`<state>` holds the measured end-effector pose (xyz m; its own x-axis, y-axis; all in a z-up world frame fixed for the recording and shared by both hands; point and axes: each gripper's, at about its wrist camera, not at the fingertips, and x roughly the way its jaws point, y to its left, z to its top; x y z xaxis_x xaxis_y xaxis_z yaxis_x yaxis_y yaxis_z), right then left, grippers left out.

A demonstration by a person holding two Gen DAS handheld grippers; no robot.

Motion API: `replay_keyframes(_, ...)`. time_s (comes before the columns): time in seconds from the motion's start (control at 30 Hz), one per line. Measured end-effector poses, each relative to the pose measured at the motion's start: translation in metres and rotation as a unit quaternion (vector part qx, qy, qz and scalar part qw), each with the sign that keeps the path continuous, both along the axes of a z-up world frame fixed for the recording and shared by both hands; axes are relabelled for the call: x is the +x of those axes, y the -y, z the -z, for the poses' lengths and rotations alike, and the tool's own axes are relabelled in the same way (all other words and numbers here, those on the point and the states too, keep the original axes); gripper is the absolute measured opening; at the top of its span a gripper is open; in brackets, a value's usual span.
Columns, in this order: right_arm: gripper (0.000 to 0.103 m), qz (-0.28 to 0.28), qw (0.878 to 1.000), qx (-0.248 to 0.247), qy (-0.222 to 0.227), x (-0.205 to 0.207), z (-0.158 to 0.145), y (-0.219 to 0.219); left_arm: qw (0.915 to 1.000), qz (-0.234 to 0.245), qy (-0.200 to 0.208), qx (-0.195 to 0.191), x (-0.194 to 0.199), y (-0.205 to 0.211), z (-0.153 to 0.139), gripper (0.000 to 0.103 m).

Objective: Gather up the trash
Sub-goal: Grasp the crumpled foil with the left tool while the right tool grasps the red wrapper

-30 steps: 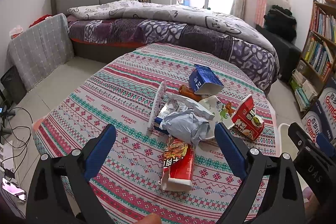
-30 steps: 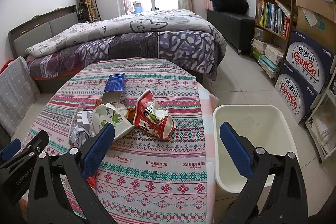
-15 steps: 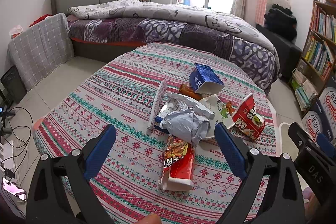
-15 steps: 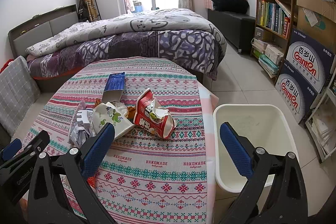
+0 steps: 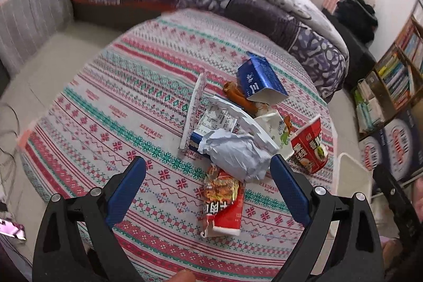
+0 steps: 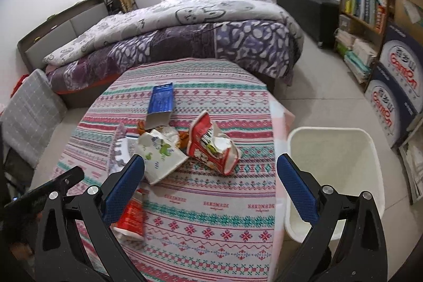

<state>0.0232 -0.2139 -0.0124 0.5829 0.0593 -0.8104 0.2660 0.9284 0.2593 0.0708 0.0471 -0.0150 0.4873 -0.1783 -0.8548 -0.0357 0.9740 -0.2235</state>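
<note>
Both grippers have tipped down toward the trash on the round patterned tablecloth (image 5: 105, 107).
Left gripper (image 5: 207, 173), jaws wide and empty, frames the flattened red snack wrapper (image 5: 224, 200), lengthwise between them; right gripper (image 6: 210, 176), equally open, empty, sits farther right, near the white plastic bin (image 6: 335, 149).

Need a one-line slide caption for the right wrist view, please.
Right gripper open above the patterned round table, facing a torn red snack bag with the white bin alongside.

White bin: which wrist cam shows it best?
Right wrist: the white bin shows its whole open mouth and inside, beside the table. Left wrist catches only a blurred sliver of its rim at the right edge.
</note>
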Motion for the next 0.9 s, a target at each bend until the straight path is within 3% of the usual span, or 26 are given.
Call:
replay_keyframes(0.07, 0.096, -0.009, 0.999, 0.026, -0.032, 0.013, -0.002, 0.006, 0.9996, -0.002, -0.027, -0.002, 0.011, -0.005, 0.003, 0.092)
replay_keyframes(0.13, 0.096, -0.015, 0.999, 0.025, -0.036, 0.021, 0.000, 0.009, 0.9986, 0.007, -0.051, 0.014, 0.022, 0.000, 0.011, 0.092)
replay_keyframes(0.2, 0.096, -0.009, 0.999, -0.009, -0.046, 0.030, 0.009, 0.012, 0.9957, 0.016, -0.083, 0.037, 0.028, 0.006, 0.021, 0.092)
replay_keyframes(0.33, 0.096, 0.021, 0.998, 0.019, -0.054, 0.034, 0.034, 0.032, 0.9904, 0.010, -0.132, 0.039, 0.042, 0.011, 0.046, 0.092)
replay_keyframes(0.43, 0.096, 0.039, 0.994, 0.056, -0.082, 0.040, 0.051, 0.043, 0.9885, -0.004, -0.147, 0.033, 0.052, 0.012, 0.058, 0.092)
replay_keyframes(0.57, 0.096, 0.042, 0.993, 0.075, -0.085, 0.046, 0.060, 0.042, 0.9883, -0.002, -0.152, -0.008, 0.061, 0.024, 0.066, 0.092)
replay_keyframes(0.73, 0.096, 0.032, 0.990, 0.098, -0.098, 0.053, 0.070, 0.033, 0.9866, 0.010, -0.163, 0.002, 0.070, 0.038, 0.079, 0.092)
replay_keyframes(0.9, 0.096, 0.014, 0.989, 0.111, -0.102, 0.056, 0.075, 0.024, 0.9856, 0.024, -0.167, 0.012, 0.070, 0.035, 0.081, 0.074)
